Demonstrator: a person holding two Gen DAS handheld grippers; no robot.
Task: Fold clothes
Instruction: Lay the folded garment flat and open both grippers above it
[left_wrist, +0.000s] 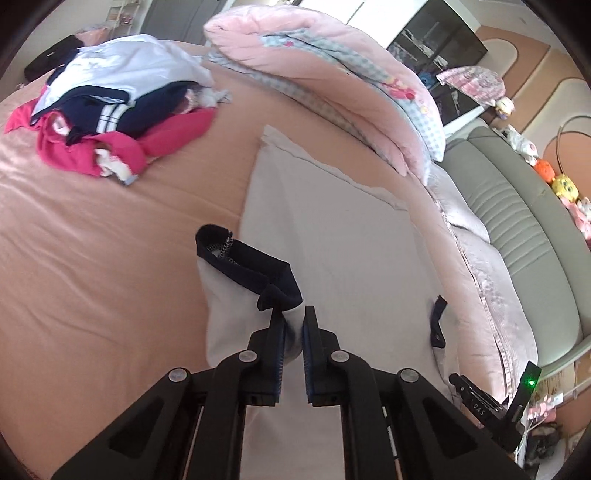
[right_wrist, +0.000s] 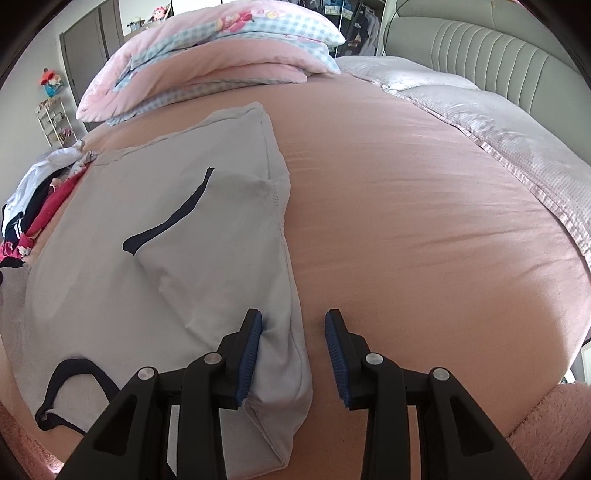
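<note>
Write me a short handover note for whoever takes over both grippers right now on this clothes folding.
Left gripper: shut on the grey shirt by its dark-trimmed sleeve, lifting it.
Right gripper: open, fingers astride the shirt's right edge, nothing pinched.
Things: shirt spread on the pink bed; unfolded clothes pile beyond.
Done: no finished fold visible.
Left: fold sleeves and body, then the pile.

Soft daylight, strong fisheye bending, slight blur.
</note>
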